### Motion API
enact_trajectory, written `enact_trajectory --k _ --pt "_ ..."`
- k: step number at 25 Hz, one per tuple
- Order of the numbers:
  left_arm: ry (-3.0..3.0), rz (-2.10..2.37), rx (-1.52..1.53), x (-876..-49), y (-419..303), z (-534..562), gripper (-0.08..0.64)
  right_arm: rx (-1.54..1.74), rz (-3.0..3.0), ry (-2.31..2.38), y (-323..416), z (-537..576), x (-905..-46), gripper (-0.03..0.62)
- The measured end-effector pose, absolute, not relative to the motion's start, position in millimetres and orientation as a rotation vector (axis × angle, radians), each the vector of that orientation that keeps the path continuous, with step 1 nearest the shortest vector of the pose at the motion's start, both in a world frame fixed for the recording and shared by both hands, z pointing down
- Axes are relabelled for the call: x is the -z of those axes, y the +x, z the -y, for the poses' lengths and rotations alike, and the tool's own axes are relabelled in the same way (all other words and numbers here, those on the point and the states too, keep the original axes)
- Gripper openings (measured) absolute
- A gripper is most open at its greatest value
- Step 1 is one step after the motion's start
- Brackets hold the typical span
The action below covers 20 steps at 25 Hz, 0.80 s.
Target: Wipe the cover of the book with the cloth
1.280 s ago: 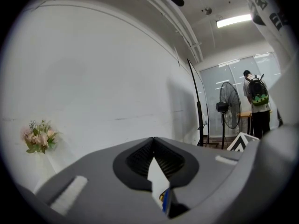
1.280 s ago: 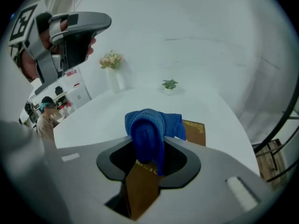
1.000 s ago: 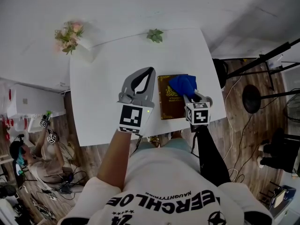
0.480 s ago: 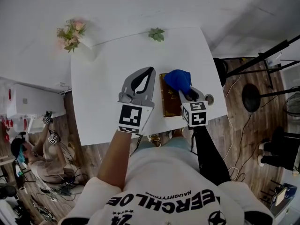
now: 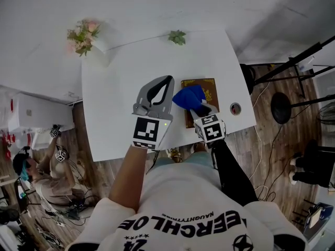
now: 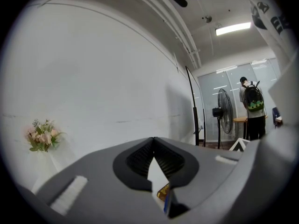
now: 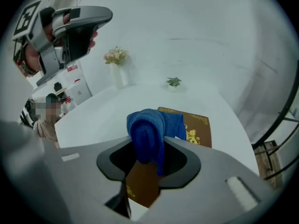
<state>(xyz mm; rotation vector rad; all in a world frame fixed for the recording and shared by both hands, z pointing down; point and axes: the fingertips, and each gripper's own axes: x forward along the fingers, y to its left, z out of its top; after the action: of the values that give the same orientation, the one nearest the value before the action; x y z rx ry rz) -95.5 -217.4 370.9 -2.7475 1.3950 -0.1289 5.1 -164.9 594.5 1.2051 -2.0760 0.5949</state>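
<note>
The book (image 5: 211, 89) lies on the right half of my table (image 5: 118, 88), with the blue cloth (image 5: 187, 97) resting on its cover, pinched in my right gripper (image 5: 201, 109). My left gripper (image 5: 168, 79) hovers just left of the book, jaws together and empty.

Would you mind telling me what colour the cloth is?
The cloth is blue; the right gripper view shows it best.

The right tool (image 5: 199, 107) slides the blue cloth (image 5: 187, 97) leftward across the book (image 5: 209, 90), from the cover's upper right part to its left edge. The cover's right half with its gold print now lies bare, and the tool sits closer to the person.
</note>
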Motion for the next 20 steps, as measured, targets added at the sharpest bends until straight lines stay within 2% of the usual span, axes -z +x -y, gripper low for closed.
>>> enact_trajectory --k 12,17,20 --pt "-2.763 -1.348 0.111 -367 -91 217 0.058 -0.784 1.807 1.611 124 164 -598 0.127" --pt "-2.768 -1.347 0.111 -369 -90 216 0.058 -0.704 1.867 1.697 125 166 -581 0.127" --pt "-2.770 -1.348 0.110 -368 -89 214 0.058 -0.591 2.008 1.663 96 169 -557 0.127"
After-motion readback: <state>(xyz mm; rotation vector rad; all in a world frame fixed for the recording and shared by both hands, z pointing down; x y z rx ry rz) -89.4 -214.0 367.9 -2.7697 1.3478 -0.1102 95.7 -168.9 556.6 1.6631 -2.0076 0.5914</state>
